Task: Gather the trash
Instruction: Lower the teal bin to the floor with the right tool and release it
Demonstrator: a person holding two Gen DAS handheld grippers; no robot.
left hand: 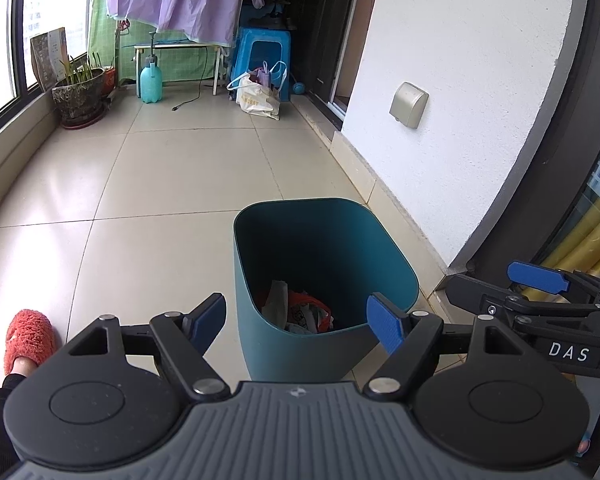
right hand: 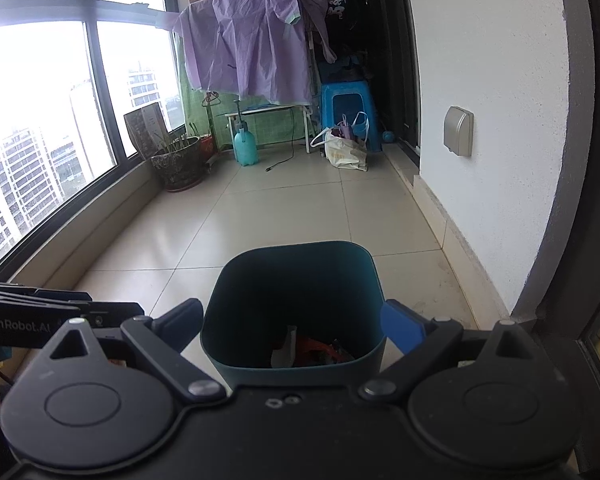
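Both open hand-held grippers (left hand: 300, 322) hover over the teal bin (left hand: 284, 344) of trash (left hand: 300, 312)

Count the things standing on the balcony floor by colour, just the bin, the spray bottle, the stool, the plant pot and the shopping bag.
Teal: 2, the bin and the spray bottle
Blue: 1, the stool
Dark mottled: 1, the plant pot
White: 1, the shopping bag
Total: 5

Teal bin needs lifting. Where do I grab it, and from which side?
Grip the teal bin by its thin upper rim, coming from above on the near side. It stands upright and open-topped; the body looks too wide for open jaws, but one finger can drop inside, clear of the trash.
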